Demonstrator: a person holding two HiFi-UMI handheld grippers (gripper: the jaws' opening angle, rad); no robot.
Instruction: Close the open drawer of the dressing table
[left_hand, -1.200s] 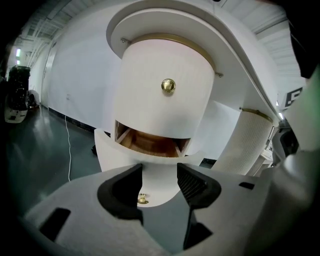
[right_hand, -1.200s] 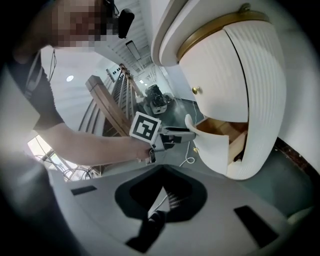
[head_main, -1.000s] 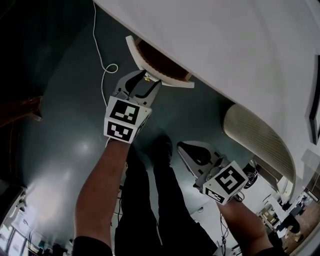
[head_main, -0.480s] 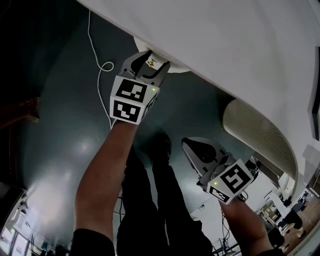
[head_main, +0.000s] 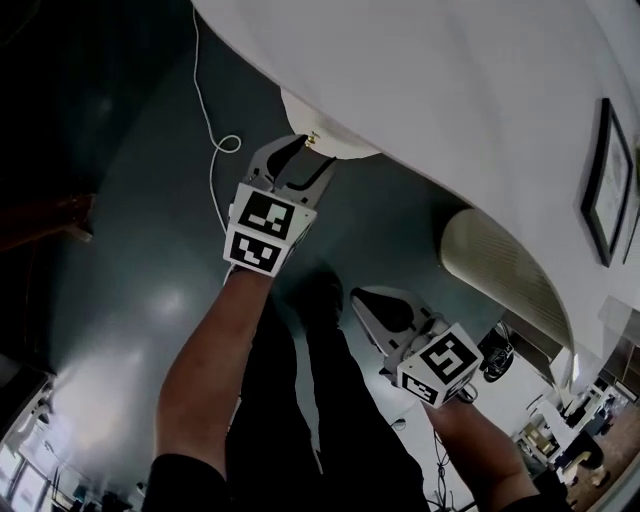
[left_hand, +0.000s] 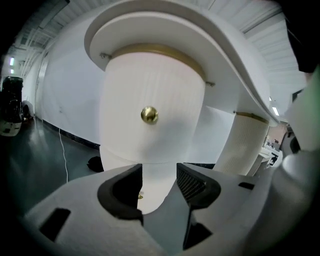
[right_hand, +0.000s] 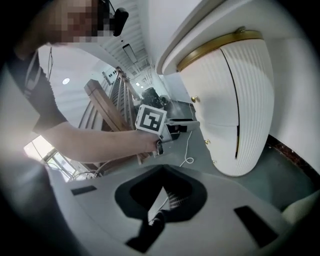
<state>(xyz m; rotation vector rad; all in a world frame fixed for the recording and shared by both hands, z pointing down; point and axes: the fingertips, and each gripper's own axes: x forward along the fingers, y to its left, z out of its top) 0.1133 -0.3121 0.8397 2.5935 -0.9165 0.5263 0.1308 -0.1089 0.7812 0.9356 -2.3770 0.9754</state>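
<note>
Drawer (left_hand: 131, 95) flush beneath tabletop rim (left_hand: 165, 27)

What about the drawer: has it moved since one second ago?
Yes. The drawer slid in under the white tabletop; its brown inside no longer shows.

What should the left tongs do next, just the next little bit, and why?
Probably draw the left tongs back from the drawer front: it looks shut under the tabletop, and the tongs, just narrowed slightly, stand apart, empty, off the brass knob.
</note>
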